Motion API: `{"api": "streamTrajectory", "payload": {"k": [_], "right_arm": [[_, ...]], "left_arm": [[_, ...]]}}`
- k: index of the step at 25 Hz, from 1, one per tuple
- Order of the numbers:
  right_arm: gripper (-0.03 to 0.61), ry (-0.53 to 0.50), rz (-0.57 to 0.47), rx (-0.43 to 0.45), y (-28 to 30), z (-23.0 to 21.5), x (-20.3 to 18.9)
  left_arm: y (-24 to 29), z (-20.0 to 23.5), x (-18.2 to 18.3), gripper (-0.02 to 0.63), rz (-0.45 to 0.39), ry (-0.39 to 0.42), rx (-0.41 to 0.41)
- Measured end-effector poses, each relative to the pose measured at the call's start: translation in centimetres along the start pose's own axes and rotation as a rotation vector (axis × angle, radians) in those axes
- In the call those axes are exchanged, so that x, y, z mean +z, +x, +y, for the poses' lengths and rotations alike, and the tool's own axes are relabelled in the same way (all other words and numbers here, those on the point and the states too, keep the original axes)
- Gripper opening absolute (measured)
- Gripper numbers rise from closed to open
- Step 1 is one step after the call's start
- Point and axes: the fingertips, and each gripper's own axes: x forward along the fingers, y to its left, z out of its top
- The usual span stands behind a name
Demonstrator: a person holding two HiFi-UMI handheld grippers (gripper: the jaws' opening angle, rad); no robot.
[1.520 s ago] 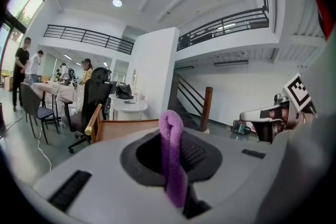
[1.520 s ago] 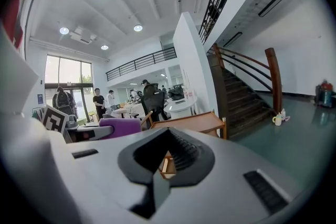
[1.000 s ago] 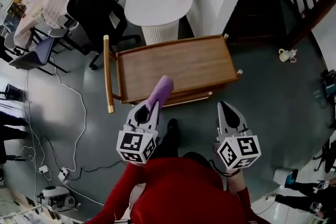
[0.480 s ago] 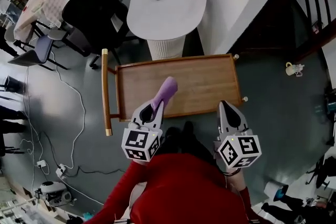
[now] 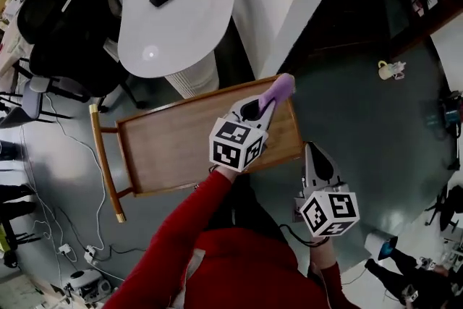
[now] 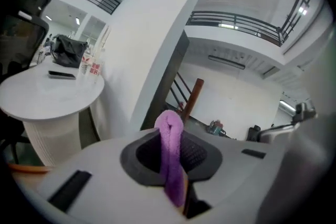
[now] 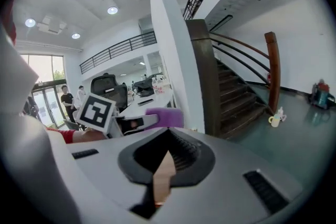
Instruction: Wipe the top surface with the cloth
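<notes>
Left gripper fingers clamp purple cloth over a corner of the wooden cart top; right gripper closed, empty. Press cloth flat, sweep evenly.

Left of the jaws of the left gripper stands a round white table, a white wall rises straight ahead, and just right of them a dark staircase climbs beneath a railed balcony.

Red sleeve; grey left claw, right claw; black-white marker cubes.
</notes>
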Motion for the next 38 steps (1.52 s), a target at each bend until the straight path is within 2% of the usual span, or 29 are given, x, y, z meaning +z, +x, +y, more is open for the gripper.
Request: {"api": "streamTrajectory", "payload": {"k": [4,7,11,15,20,25,29,32,38], "right_arm": [[0.003,0.062,0.039,-0.073,-1.1,-2.5,-0.7],[0.003,0.070,0.043,-0.080,-0.3,-3.3,-0.7],[0.003,0.049,0.081,-0.049,1.5,-2.4,-0.8],[0.003,0.008,0.146,0.025,4.1,-1.6,-0.1],[0.003,-0.057,0.247,0.213,9.0,3.1,-1.1],[0.003,-0.131,0.300,0.374,12.9,9.9,-2.7],[0.003,-0.197,0.345,0.490,14.9,14.2,-4.6],[0.003,-0.237,0.365,0.555,16.0,16.9,-5.5],[0.003,-0.263,0.357,0.592,16.5,20.3,-5.9]], "left_arm": [[5.1,-0.8,-2.4,0.048,0.101,-0.065,0.002],[7.3,0.2,-4.0,0.048,0.155,-0.086,0.022],[8.7,2.3,-7.0,0.048,0.241,-0.139,0.055],[9.1,5.0,-7.6,0.048,0.296,-0.156,0.128],[-0.1,13.2,-9.6,0.048,0.300,-0.215,0.380],[-14.3,22.0,-11.9,0.048,0.289,-0.256,0.682],[-24.0,26.4,-13.3,0.048,0.247,-0.345,0.912],[-28.0,27.3,-13.9,0.048,0.243,-0.349,1.010],[-30.9,27.3,-14.6,0.048,0.273,-0.294,1.094]]}}
